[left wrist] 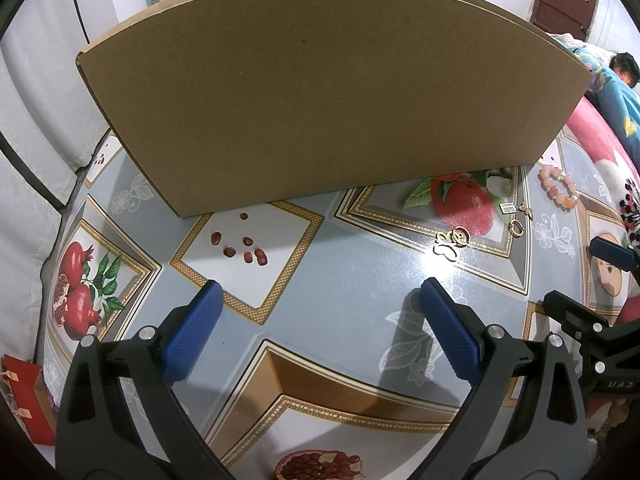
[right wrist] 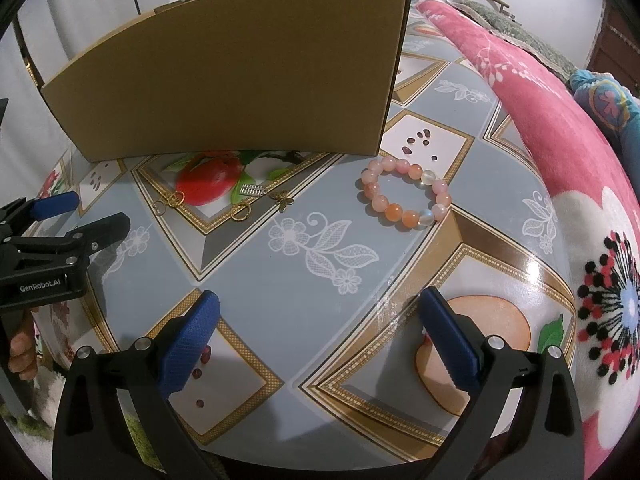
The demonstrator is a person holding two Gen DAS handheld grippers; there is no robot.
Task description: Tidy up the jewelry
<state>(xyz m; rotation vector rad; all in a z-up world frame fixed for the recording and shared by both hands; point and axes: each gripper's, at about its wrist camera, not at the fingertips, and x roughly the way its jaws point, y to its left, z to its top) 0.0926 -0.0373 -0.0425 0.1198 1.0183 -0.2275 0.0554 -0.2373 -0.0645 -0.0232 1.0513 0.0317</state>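
A pink-orange bead bracelet (right wrist: 406,194) lies on the patterned tablecloth (right wrist: 280,280), just right of a cardboard box (right wrist: 240,72). Left of it sit a gold butterfly charm (right wrist: 283,200), a small silver charm (right wrist: 252,191), a gold ring (right wrist: 241,213) and linked gold earrings (right wrist: 170,202). The left wrist view shows the bracelet (left wrist: 558,186), the ring (left wrist: 516,227) and the earrings (left wrist: 452,240) at the right, in front of the box (left wrist: 320,92). My left gripper (left wrist: 320,312) and right gripper (right wrist: 320,320) are open above the cloth, holding nothing, short of the jewelry.
A pink floral blanket (right wrist: 560,140) borders the table's right side. A person (left wrist: 624,68) lies beyond it at the far right. A red paper bag (left wrist: 24,396) sits past the left edge. The left gripper (right wrist: 94,212) shows in the right wrist view.
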